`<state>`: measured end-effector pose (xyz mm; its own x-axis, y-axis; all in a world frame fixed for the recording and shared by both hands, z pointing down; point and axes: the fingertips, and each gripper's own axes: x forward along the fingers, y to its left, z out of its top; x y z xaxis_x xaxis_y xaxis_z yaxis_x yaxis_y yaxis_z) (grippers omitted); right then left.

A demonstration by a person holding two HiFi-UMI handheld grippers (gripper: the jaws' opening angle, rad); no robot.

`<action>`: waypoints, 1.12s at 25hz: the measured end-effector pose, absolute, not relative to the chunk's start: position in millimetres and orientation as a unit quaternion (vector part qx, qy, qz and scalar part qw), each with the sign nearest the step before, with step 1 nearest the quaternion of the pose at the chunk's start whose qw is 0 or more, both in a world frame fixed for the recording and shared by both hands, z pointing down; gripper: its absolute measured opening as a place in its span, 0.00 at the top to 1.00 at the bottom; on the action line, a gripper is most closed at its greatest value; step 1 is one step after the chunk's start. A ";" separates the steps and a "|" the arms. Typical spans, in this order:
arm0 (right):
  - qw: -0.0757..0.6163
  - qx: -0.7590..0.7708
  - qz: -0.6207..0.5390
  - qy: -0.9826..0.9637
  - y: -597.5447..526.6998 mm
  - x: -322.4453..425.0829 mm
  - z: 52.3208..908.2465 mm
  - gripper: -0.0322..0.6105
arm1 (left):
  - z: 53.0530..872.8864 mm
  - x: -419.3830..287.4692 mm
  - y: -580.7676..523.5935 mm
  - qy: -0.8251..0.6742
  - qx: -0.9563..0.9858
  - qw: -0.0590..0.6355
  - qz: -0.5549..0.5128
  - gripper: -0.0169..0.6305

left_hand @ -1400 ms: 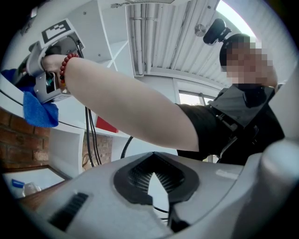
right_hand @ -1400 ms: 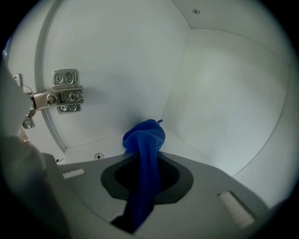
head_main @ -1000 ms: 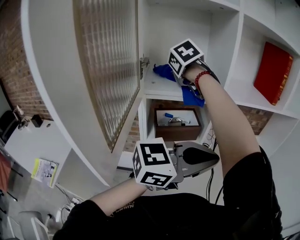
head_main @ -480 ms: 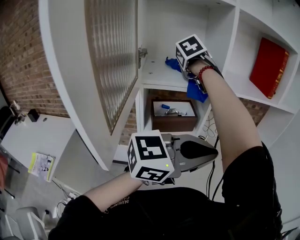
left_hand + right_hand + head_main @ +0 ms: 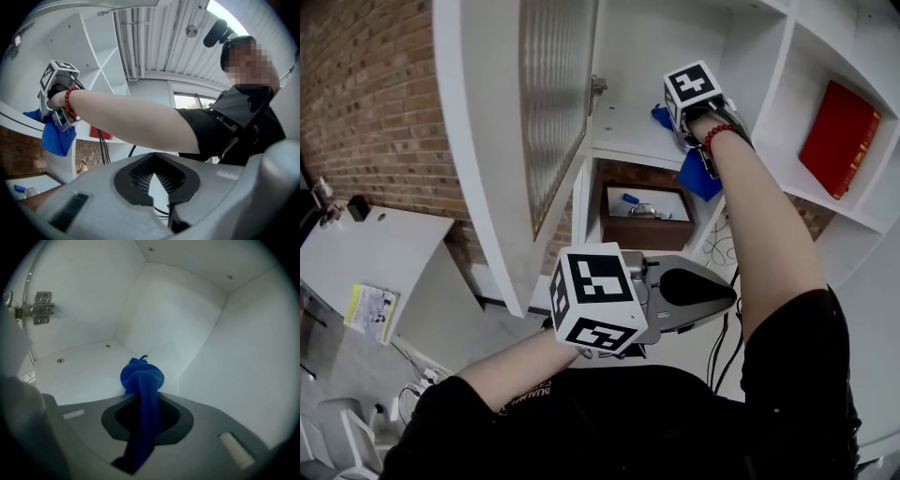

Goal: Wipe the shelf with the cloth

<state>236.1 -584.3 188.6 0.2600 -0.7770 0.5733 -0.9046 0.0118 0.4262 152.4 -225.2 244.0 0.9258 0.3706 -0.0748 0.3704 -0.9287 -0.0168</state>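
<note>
Right gripper view is showing us the right gripper (image 5: 143, 401) with its jaws pressed together on the blue cloth (image 5: 141, 375). The cloth's long axis is running straight along the jaws. Its bunched end is sticking out ahead of them toward the back corner of the compartment, low over the white shelf (image 5: 79, 366), though we cannot tell whether it is touching. In the head view we are seeing the cloth's (image 5: 700, 178) loose tail hanging below the right gripper (image 5: 673, 116), over the shelf's (image 5: 628, 142) front edge. The left gripper (image 5: 714, 298) is hanging well apart, low by the body, jaws closed on nothing. We are judging the next stroke as the right hand's, sweeping sideways across the shelf floor with the bunch pressed down.
</note>
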 end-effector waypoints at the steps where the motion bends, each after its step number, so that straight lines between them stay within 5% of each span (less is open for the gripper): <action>1: 0.374 0.698 0.097 -0.602 -582.8 236.8 189.5 0.87 | 244.5 151.5 -225.4 -0.188 -0.981 0.001 0.038 0.97; 7: 0.356 0.685 0.148 -0.618 -575.9 234.6 186.7 0.87 | 240.6 150.0 -226.3 -0.183 -0.982 0.002 0.045 0.97; 13: 0.194 0.513 0.118 -0.828 -572.4 126.6 141.2 0.86 | 250.0 158.8 -220.0 -0.199 -0.979 0.009 0.035 0.97; 28: 0.371 0.465 0.009 -0.804 -576.2 63.2 192.2 0.86 | 259.6 160.3 -228.5 -0.169 -0.985 0.016 0.037 0.97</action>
<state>63.2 -576.2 192.2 -0.2928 -0.7407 0.6046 -0.7536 0.5680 0.3309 160.3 -228.5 259.6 0.9399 0.3347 -0.0669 0.3324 -0.9421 -0.0435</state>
